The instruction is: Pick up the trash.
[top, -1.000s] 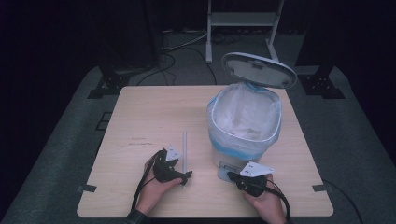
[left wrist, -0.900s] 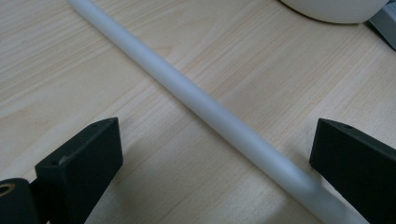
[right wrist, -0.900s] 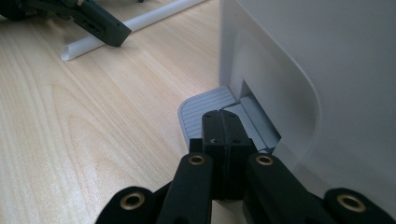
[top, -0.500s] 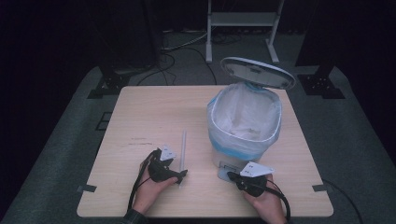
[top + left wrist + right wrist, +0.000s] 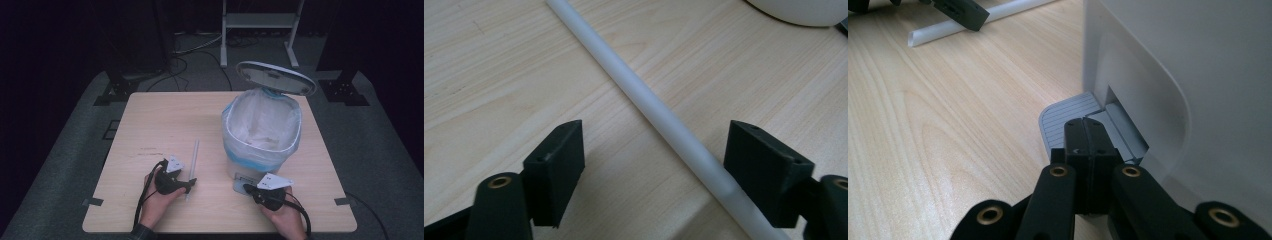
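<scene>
The left tool [image 5: 654, 165], low in the left gripper view, had its jaws apart but they'd just been closing in on the white tube [image 5: 659, 112], which ran diagonally between them without the pads pressing it yet. So I'd guess a pickup was about to happen. In the high view that tube [image 5: 193, 161] lay on the tabletop [image 5: 165, 115], lower middle of the frame, just left of the bin. The right tool [image 5: 1087, 137] sat with jaws squeezed together, tip on the bin's foot pedal [image 5: 1068, 116], lid [image 5: 276, 77] propped up. The pedal bin [image 5: 262, 132], right of centre, was lined with a clear bag; couldn't make out anything inside.
</scene>
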### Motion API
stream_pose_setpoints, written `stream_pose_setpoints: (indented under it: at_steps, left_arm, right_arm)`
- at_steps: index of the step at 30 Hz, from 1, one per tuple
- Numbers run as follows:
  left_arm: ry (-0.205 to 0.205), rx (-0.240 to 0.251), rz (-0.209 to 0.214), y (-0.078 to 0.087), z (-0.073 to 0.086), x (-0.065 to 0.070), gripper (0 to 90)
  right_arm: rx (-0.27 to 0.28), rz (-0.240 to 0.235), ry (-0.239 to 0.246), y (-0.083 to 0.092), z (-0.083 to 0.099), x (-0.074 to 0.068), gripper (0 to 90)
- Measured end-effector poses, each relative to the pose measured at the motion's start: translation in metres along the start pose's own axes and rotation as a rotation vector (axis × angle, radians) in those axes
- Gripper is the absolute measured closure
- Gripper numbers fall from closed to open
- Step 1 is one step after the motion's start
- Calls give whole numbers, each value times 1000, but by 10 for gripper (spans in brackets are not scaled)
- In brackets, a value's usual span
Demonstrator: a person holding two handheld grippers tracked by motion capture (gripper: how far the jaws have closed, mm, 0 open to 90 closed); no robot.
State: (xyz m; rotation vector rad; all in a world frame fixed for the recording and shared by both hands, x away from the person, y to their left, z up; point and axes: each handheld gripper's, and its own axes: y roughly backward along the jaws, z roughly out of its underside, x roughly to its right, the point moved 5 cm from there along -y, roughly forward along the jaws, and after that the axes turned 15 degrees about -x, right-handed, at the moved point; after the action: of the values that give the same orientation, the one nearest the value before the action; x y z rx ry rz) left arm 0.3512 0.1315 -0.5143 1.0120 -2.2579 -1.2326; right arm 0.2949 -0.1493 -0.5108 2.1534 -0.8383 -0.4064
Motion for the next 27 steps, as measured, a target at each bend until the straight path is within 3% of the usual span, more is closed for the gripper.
stream_pose_setpoints:
  at_steps: [12, 19, 27]
  left_arm:
    - [14, 2, -5, 5, 3, -6, 492]
    - [17, -4, -7, 7, 4, -8, 587]
    - [24, -6, -10, 8, 4, -9, 632]
  right_arm:
    - [1, 0, 2, 0, 0, 0, 896]
    - [1, -1, 2, 0, 0, 0, 896]
    - [1, -2, 2, 0, 0, 0, 896]
